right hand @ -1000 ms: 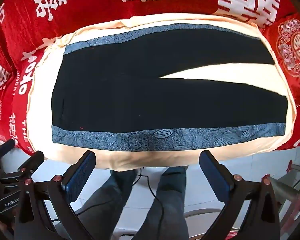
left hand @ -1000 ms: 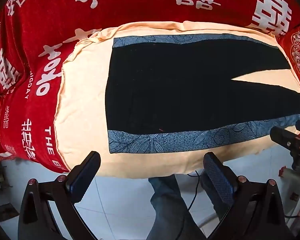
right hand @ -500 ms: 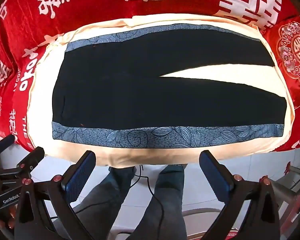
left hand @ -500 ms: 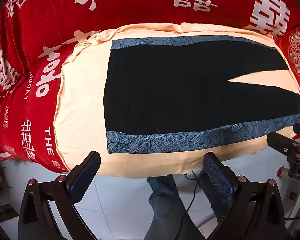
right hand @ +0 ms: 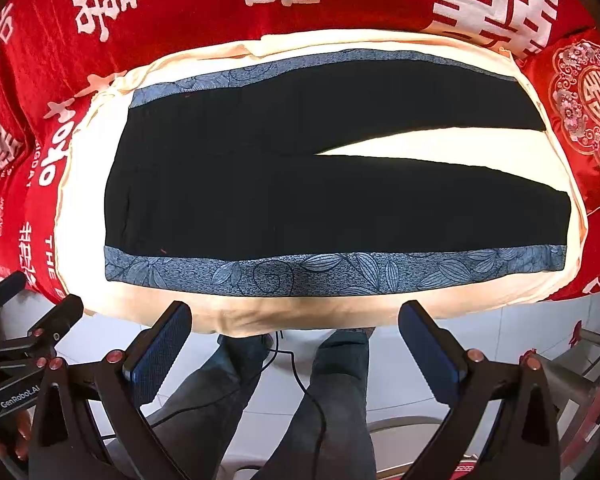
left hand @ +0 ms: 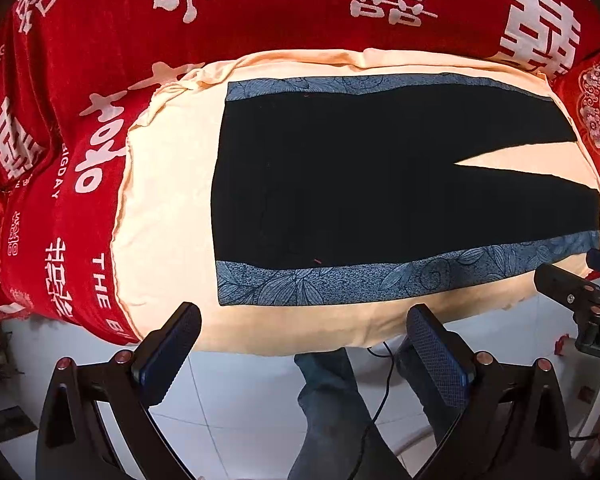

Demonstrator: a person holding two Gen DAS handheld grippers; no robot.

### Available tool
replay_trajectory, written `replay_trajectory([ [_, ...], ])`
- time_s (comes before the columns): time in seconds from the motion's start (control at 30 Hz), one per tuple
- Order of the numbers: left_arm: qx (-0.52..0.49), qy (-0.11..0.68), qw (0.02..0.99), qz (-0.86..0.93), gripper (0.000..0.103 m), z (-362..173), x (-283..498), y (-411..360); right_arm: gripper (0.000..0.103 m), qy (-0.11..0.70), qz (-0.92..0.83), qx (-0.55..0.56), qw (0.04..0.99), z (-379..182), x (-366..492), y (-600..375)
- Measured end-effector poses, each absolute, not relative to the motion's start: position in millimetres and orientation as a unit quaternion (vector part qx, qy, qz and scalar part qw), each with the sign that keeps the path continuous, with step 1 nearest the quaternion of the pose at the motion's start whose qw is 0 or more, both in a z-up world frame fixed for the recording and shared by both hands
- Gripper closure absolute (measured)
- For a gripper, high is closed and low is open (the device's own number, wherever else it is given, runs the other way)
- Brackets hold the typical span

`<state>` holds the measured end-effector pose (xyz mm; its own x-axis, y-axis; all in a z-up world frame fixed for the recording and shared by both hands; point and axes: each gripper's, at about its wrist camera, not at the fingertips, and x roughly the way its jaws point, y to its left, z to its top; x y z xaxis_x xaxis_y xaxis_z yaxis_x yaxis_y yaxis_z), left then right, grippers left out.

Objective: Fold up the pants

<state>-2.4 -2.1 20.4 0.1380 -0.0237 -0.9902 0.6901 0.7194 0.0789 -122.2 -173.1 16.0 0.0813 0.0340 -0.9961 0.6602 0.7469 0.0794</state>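
Note:
Black pants [left hand: 360, 184] [right hand: 300, 184] with blue leaf-patterned side stripes lie flat on a cream cloth [left hand: 164, 184] [right hand: 84, 184], waistband to the left and both legs spread to the right with a narrow wedge of cloth between them. My left gripper [left hand: 304, 338] hangs open above the near edge of the cloth, below the waist half of the near stripe, holding nothing. My right gripper [right hand: 296, 334] is open too, in front of the middle of the near stripe. Each gripper shows at the edge of the other's view.
A red bedcover [left hand: 260, 8] [right hand: 204, 4] with white characters surrounds the cream cloth. Below the near edge are a white tiled floor [left hand: 240, 384], the person's jeans-clad legs [right hand: 332, 392] and a black cable [right hand: 300, 380]. A metal frame [right hand: 592, 344] stands at the right.
Both grippers have drifted slightly, so the pants sit a little lower and closer in both views. The pants themselves have not moved, and both grippers stay open.

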Motion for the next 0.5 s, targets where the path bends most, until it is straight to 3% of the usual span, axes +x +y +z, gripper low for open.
replay_trajectory([
  [0.5, 0.286, 0.598, 0.709, -0.24, 0.0, 26.0, -17.2, -12.3, 0.0, 0.634, -0.217, 0.276, 0.689, 16.5, -133.0, -183.2],
])
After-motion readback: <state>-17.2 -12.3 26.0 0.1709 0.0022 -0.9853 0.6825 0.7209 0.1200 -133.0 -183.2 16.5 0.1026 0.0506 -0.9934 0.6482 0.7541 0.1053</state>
